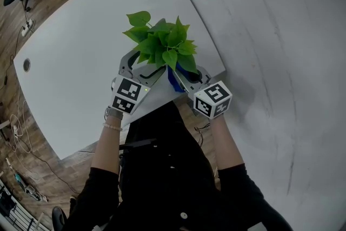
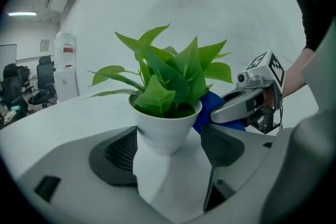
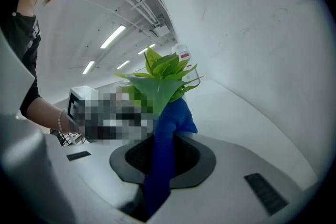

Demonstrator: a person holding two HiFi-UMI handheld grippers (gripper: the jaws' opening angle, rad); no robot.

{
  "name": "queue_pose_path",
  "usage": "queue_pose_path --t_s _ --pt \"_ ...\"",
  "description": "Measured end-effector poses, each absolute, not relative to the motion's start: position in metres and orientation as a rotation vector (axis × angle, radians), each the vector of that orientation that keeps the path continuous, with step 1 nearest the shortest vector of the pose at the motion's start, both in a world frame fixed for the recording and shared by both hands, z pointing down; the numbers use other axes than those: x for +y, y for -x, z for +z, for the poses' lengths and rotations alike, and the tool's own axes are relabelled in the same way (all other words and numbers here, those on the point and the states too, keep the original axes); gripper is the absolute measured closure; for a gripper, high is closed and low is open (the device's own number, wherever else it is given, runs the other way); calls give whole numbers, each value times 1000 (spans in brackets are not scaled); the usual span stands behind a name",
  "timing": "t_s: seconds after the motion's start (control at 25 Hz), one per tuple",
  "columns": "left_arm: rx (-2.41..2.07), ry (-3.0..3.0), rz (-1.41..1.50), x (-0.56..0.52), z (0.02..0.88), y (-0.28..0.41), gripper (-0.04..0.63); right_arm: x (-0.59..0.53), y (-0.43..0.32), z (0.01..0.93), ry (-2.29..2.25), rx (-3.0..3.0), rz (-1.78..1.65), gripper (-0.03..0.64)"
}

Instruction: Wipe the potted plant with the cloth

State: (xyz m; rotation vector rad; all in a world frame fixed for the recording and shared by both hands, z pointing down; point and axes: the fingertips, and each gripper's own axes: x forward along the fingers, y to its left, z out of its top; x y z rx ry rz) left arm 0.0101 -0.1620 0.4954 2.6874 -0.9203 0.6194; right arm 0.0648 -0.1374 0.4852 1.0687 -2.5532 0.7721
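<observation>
- Far left in my head view, the white table (image 1: 70,67) runs out towards a wooden floor (image 1: 21,132).
- My left gripper (image 2: 169,144) has its jaws spread wide. The white pot stands between the two pads, and I cannot tell whether either pad touches it.
- The potted plant (image 2: 165,123) sits upright near the table edge closest to me, in the middle between both tools, with its green leaves fanning out above the rim.
- The blue cloth (image 3: 164,162) rises from my right tool and presses against the plant's right side, up under the lower leaves.
- My right gripper (image 3: 164,144) is pinching the cloth, jaws pressed together on it, just beside the pot.
- To the right of all this is a plain white wall (image 1: 281,35).
</observation>
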Motion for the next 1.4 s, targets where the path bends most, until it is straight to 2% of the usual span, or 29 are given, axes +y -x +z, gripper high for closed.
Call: queue_pose_path --t_s 0.28,0.64,1.16,1.4 --pt "-869 -2735 629 -154 488 -2 219 -149 -71 485 -1089 -2538 748 528" --pt "-741 -2787 836 -156 522 19 219 -155 -77 486 -1097 -2530 754 528" --pt "-707 -2865 804 -169 509 -5 221 -166 -79 486 -1147 -2501 731 528" --pt "-817 -2843 831 -171 509 -4 252 -178 -80 485 -1191 -2482 721 528"
